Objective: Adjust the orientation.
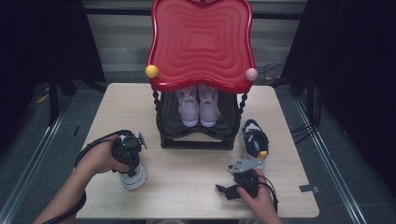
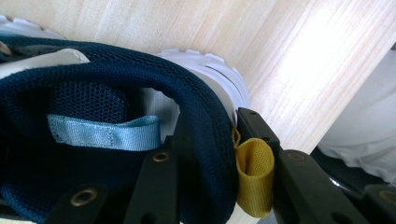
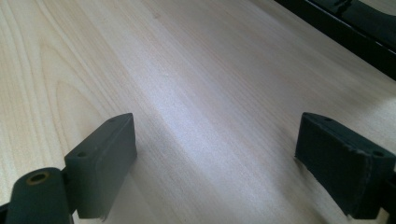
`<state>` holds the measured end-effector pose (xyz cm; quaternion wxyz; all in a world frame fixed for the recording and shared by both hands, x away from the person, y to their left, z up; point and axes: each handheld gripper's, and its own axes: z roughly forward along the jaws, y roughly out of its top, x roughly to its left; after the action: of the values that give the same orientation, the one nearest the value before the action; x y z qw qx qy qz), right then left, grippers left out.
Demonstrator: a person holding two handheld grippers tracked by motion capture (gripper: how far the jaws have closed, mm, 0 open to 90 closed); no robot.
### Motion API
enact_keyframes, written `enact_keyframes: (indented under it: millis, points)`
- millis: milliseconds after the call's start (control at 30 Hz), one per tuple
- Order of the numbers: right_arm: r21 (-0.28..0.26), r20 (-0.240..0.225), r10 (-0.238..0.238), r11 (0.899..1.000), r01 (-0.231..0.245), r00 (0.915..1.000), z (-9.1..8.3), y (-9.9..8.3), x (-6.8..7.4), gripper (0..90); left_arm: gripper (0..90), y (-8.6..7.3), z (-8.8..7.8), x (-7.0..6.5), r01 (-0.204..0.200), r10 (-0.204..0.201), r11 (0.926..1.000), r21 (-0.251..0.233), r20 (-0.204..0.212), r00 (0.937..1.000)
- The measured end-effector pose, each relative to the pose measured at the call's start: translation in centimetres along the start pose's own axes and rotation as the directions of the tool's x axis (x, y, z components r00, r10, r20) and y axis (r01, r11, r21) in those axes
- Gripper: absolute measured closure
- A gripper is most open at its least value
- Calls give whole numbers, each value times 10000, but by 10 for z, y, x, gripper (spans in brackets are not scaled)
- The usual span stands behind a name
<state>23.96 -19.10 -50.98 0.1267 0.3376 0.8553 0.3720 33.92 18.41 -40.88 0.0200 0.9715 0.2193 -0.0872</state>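
1. The left gripper (image 1: 132, 164) is pinching the heel collar of a navy shoe (image 1: 133, 177) that sits on the table (image 1: 187, 186), near the front left edge. In the left gripper view one jaw sits inside the shoe's padded opening and the other outside, against the yellow heel loop (image 2: 254, 175).
2. The relation that matters: the shelf rack (image 1: 196, 135) lies away from the person and to the right of this shoe, well apart. The left hand (image 1: 100, 156) is plainly the nearer one.
3. The shoe's sole points away from the rack; I would guess it needs turning before it goes in.
4. The right gripper (image 1: 233, 189) rests near the front edge, jaws spread wide over bare wood, holding nothing. The matching shoe (image 1: 254, 144) stands just beyond it.
5. A pink pair (image 1: 199, 105) already sits on the rack's lower shelf.
6. No brand or writing can be read; a pale blue tab (image 2: 102, 133) inside the shoe is blank.
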Motion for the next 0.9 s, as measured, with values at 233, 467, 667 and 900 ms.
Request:
enact_keyframes:
  millis: [233,467,667,900]
  points:
    - [-50,-23,-17,10000,17,10000,0,0,0,116,701,2,1,-1,33,-34,9999,126,86,10000]
    - [-20,-1,-34,10000,34,10000,0,0,0,116,690,1,7,0,-182,182,9998,-28,125,9998]
    - [1,-6,-1,10000,1,10000,0,0,0,116,711,2,10,1,-344,339,9991,250,200,9992]
    - [5,-15,23,10000,-23,10000,0,0,0,116,722,2,9,0,-300,297,9991,305,107,9995]
